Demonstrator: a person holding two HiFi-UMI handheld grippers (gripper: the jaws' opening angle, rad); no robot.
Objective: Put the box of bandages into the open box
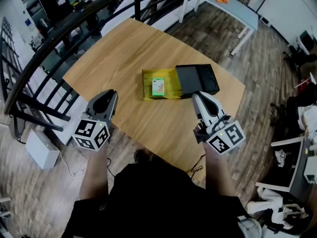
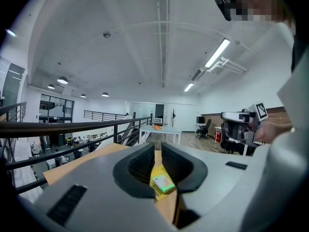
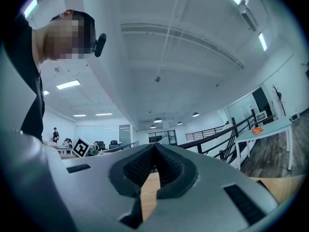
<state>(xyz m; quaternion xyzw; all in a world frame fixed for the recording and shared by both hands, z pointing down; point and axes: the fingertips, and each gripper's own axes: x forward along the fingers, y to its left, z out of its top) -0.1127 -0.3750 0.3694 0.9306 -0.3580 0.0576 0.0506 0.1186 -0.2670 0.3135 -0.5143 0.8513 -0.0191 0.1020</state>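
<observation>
Ahead of both jaws, about midway between them and well apart from either: the open box (image 1: 170,78), yellow inside, on the worktop (image 1: 129,48). Its black lid (image 1: 197,79) lies flat, on the side toward the right jaws.

Bandage box (image 1: 158,87): green, lying flat on the yellow floor of the open box. Through the left gripper view it shows beyond the jaw tips, low and ahead (image 2: 162,183), not between the pads.

Left gripper (image 1: 110,95): jaws closed to a narrow slit, nothing in them. It sits over the near edge of the worktop and points roughly level.

Right gripper (image 1: 197,97): jaws closed tip to tip, empty. Only bare worktop shows under them in the right gripper view (image 3: 155,146). The lid is just ahead of them.

Step, as judged: the placing looks done, since the bandage box is already in the open box and neither gripper is on it. This reads as the end of the task, or a pause after release.

Next move, if any:
- Check that the bandage box sits wholly within the walls; from the head view it seems to.
- To reseat it, either jaws must first open, then reach forward and down.
</observation>
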